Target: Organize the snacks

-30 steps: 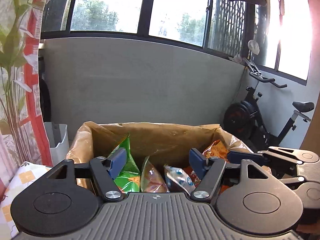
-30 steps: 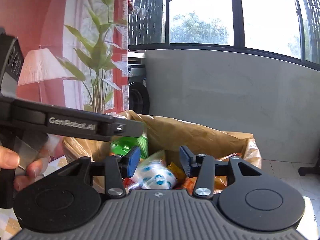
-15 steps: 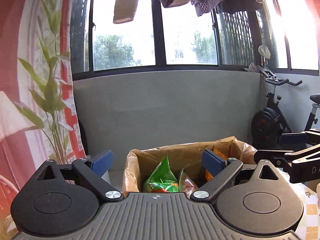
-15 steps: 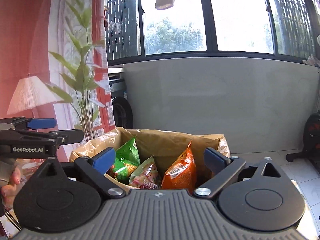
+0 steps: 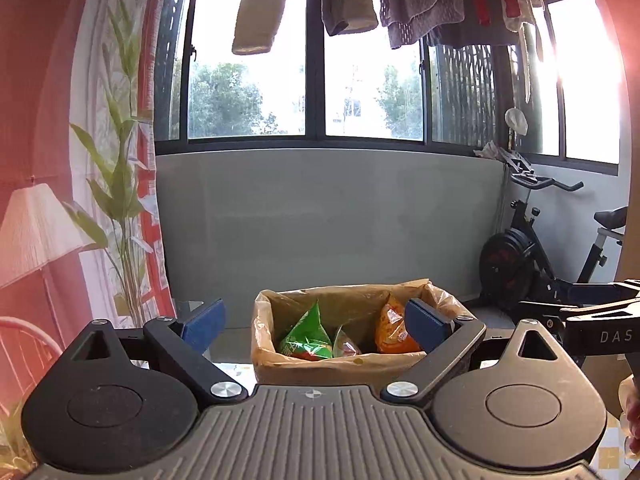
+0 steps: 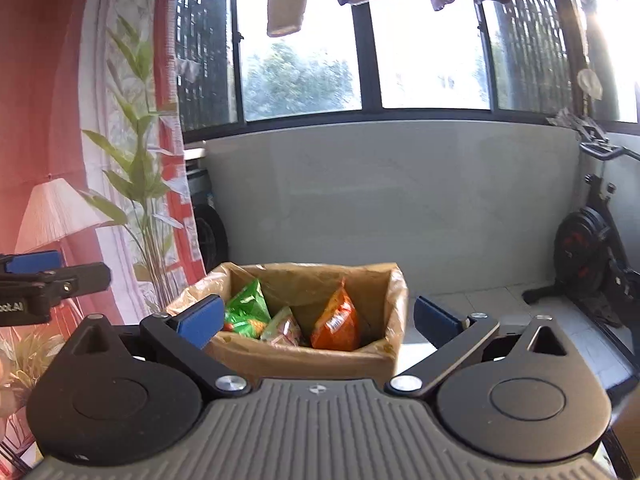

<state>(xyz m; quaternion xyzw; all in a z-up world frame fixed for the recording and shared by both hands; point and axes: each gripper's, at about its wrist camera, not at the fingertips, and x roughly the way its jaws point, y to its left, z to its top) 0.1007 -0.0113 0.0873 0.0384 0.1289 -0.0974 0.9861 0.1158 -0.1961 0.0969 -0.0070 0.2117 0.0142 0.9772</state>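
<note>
Box (image 6: 304, 360) holds green (image 6: 248, 308), clear (image 6: 284, 328), orange packets (image 6: 336, 320); both grippers' fingers (image 5: 204, 322) spread, empty.

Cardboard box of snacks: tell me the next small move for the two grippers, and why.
Probably swing both away to look for more snacks. The left gripper and right gripper are open and empty, jaws having just opened, while the green bag and orange bag stand inside the cardboard box. No loose snack shows.

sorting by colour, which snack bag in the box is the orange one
The orange bag stands upright at the right side of the cardboard box. The green bag sits at the left, and a smaller pale bag lies between them.
</note>
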